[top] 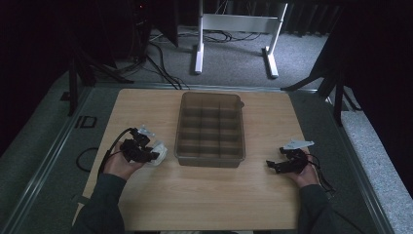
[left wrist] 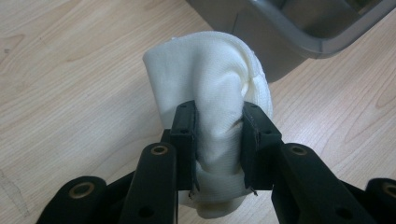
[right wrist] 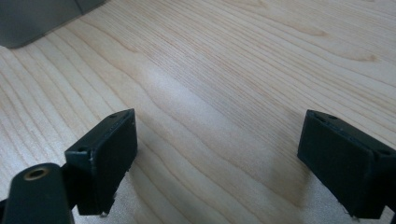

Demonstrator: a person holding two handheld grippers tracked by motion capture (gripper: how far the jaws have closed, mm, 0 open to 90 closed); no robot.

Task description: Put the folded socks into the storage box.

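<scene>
You're gripping the rolled white knitted sock (left wrist: 210, 88) in the left tool (left wrist: 217, 140); right tool (right wrist: 217, 158) idling wide; next, carry it into the grey plastic divided tray (top: 210, 161).

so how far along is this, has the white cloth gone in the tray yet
Not yet. Done: the left hand-held gripper is shut on the rolled white cloth, beside the grey divided tray. In hand: the cloth sits near the tray's front left corner. Left: probably lifting it into a compartment; those in view look empty. The right hand-held gripper is open over the bare wooden table.
</scene>
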